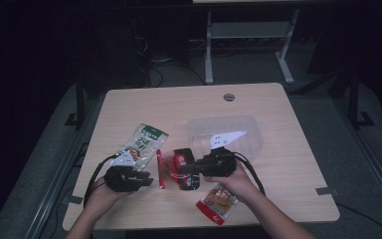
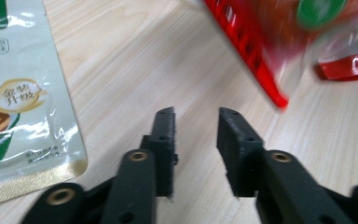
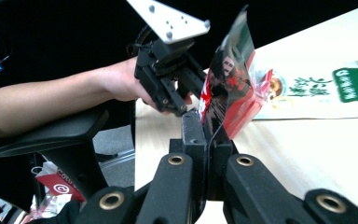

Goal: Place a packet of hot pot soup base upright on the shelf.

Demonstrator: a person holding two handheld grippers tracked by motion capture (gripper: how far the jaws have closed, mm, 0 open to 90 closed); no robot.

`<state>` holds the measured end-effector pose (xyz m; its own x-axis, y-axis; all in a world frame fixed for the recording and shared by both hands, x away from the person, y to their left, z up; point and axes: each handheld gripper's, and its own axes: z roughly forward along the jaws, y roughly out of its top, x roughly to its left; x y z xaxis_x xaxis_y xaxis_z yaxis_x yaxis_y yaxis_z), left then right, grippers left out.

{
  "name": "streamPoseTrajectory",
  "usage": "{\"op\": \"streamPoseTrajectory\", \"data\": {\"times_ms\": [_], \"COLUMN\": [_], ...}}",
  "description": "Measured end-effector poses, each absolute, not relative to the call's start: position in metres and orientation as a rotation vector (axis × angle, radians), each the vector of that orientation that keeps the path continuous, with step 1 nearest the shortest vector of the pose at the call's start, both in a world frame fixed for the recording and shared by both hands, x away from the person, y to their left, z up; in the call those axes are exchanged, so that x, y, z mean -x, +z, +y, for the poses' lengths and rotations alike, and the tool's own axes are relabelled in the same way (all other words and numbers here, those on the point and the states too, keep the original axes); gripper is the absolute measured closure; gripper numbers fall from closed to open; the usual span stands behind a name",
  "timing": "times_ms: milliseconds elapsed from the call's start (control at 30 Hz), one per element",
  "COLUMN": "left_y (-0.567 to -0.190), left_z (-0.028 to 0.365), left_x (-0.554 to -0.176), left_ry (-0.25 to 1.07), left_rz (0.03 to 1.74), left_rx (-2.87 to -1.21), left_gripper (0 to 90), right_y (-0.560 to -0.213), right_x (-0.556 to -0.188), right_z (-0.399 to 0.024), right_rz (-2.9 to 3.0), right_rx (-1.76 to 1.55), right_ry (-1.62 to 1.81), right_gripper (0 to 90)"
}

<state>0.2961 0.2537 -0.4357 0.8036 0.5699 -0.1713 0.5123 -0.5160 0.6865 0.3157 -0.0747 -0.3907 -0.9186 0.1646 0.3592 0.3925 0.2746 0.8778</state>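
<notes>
The table [image 1: 278, 164] carries, from largest to smallest, a clear plastic tub [image 1: 248, 130] at its far middle, a pale green pouch [image 1: 144, 140] lying flat to the left, and a small orange-and-red packet [image 1: 219, 203] near the front edge. Between the pouch and the tub, the right gripper [image 3: 208, 140] has its fingers clenched on the edge of a red snack bag [image 3: 230, 88], holding it up off the wood, probably to carry it toward the tub. The left gripper [image 2: 196, 140] rests low beside the pouch with its fingers released and empty, seemingly ready to pick next.
</notes>
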Motion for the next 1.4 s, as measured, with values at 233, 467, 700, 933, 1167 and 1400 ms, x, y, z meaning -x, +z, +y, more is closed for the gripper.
{"op": "streamPoseTrajectory", "data": {"times_ms": [233, 467, 700, 933, 1167, 1400], "left_y": [-0.441, -0.442, -0.443, -0.443, -0.442, -0.443], "left_z": [0.251, 0.254, 0.253, 0.254, 0.254, 0.254], "left_x": [-0.297, -0.299, -0.299, -0.299, -0.299, -0.299], "left_ry": [0.096, 0.101, 0.104, 0.111, 0.114, 0.113], "left_rz": [0.798, 0.799, 0.796, 0.789, 0.780, 0.782], "left_rx": [-2.244, -2.246, -2.245, -2.245, -2.250, -2.247], "left_gripper": [52.7, 45.7, 45.5, 45.5, 44.5, 44.3], "right_y": [-0.381, -0.369, -0.358, -0.348, -0.347, -0.352], "right_x": [-0.320, -0.325, -0.329, -0.334, -0.340, -0.346], "right_z": [-0.092, -0.110, -0.132, -0.154, -0.173, -0.192], "right_rz": [-2.349, -2.347, -2.337, -2.333, -2.337, -2.367], "right_rx": [0.553, 0.589, 0.643, 0.706, 0.789, 0.887], "right_ry": [-1.744, -1.793, -1.864, -1.931, -1.963, -1.950], "right_gripper": [89.9, 90.0, 90.0, 90.0, 90.0, 90.0]}}
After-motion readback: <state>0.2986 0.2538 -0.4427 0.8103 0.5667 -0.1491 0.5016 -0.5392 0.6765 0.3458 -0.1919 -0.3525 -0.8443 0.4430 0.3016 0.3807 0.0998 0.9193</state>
